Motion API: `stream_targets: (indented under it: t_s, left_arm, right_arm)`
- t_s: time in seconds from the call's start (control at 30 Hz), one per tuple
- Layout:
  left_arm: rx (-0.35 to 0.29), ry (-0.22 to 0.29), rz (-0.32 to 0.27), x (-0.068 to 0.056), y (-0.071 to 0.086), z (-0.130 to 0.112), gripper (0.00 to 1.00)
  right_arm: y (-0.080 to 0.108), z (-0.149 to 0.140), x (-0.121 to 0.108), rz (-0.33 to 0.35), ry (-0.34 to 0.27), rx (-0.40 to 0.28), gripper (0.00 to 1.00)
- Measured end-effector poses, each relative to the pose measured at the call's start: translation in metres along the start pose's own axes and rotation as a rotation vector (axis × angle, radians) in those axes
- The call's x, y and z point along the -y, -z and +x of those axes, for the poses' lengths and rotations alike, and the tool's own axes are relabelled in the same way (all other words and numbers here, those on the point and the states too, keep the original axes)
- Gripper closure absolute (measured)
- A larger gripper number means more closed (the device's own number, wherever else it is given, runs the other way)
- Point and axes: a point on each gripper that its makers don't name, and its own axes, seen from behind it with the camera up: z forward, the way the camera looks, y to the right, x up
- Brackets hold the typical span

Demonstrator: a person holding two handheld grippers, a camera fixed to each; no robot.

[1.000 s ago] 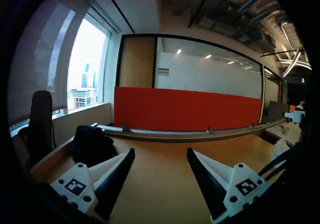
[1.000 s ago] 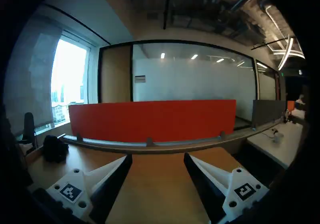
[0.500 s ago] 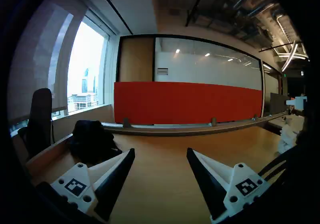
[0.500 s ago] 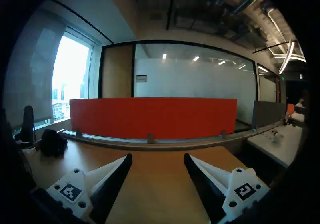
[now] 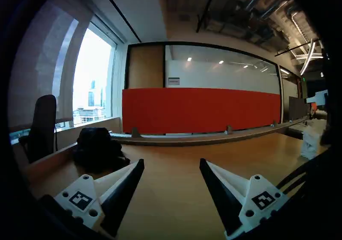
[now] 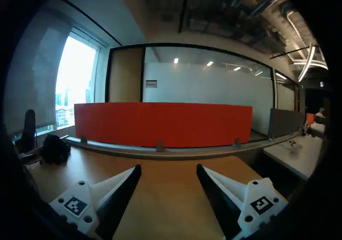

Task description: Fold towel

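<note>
My left gripper (image 5: 171,161) is open, its two fingers spread over a bare wooden desk (image 5: 171,188) with nothing between them. My right gripper (image 6: 168,166) is open as well, over the same kind of wooden top (image 6: 166,197). A dark, crumpled bundle (image 5: 96,148) lies on the desk ahead and left of the left gripper; in the right gripper view the bundle (image 6: 54,148) is far off to the left. I cannot tell whether it is cloth or a bag. A white ridged object (image 5: 311,139) sits at the right edge of the left gripper view; what it is stays unclear.
A red divider panel (image 5: 201,109) stands along the desk's far edge, with a glass wall behind it. A black chair back (image 5: 42,128) and a bright window are at the left. A white neighbouring desk (image 6: 299,154) lies beyond a gap to the right.
Both views have levelled out and dropped a little toward the desk, so more wood shows. The dark bundle has drifted left in the right gripper view. Both grippers stay open.
</note>
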Motion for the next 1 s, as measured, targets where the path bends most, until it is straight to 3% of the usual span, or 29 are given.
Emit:
stream_targets:
  t_s: [0.4,1.0]
  left_arm:
    - [-0.027,0.043,0.015,0.011,0.001,-0.024,0.04]
    - [-0.035,0.041,0.038,0.018,-0.001,-0.046,0.04]
  right_arm:
    - [0.002,-0.012,0.006,0.014,0.009,-0.010,0.00]
    - [0.001,-0.020,0.005,0.024,0.021,-0.018,0.00]
